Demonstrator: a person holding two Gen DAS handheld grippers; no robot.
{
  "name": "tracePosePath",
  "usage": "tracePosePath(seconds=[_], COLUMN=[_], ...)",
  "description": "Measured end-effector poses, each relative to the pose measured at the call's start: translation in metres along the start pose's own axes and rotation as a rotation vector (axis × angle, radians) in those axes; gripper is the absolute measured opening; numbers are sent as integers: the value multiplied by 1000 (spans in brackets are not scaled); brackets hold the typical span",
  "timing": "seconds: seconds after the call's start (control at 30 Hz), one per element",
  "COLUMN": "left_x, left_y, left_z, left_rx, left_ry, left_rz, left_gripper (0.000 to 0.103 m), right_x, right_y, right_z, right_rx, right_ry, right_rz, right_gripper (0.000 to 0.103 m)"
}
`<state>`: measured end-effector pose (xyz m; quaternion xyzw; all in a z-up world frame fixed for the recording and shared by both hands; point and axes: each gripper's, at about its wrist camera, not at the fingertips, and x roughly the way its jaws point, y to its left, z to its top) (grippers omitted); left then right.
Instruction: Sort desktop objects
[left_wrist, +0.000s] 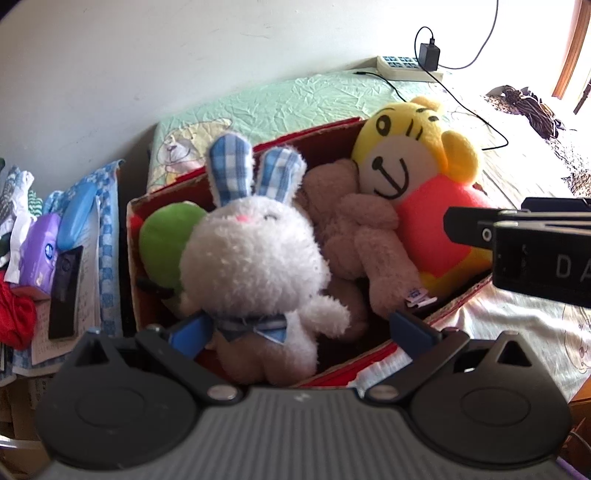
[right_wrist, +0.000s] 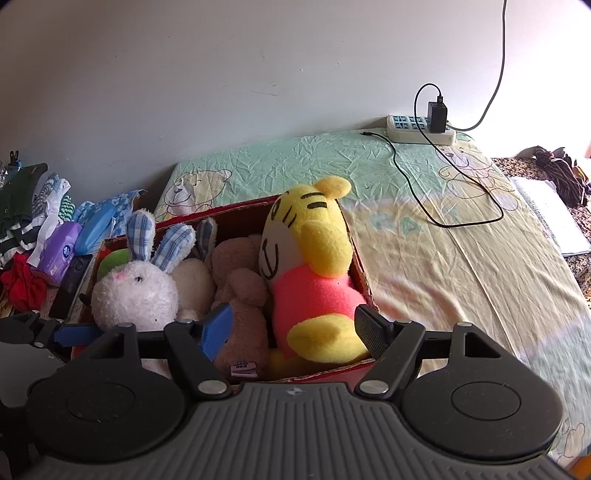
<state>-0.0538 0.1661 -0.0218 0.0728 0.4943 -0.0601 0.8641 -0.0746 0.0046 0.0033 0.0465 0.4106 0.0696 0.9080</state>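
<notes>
The left gripper (left_wrist: 301, 330) stands wide open around the white rabbit (left_wrist: 255, 258) – whether its pads touch is unclear. The right gripper (right_wrist: 293, 332) gapes beside the yellow tiger (right_wrist: 310, 280). Both toys sit in the crowded red box (right_wrist: 364, 280); bare bedsheet (right_wrist: 461, 266) lies rightward.

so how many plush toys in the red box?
4 clearly visible: white rabbit front left, green toy behind it at the left wall, brown bear in the middle, yellow tiger at the right. A cream shape behind the rabbit may be a fifth.
</notes>
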Motion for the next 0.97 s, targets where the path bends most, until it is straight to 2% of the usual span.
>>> tracePosePath(seconds=[0.33,0.83,0.97], left_x=[-2,-2,-4], left_y=[-2,3,3], left_z=[-2,-5,-6], left_rx=[35,7,2], left_ry=[-4,-5,-23], left_rz=[-21,-37,-8], left_gripper=[102,102,102], right_x=[-3,1,0], right_y=[-1,3,2], right_z=[-1,-7,-6], right_rx=[10,2,10], right_ry=[3,20,12], right_rz=[-5,14,14], right_gripper=[75,75,75])
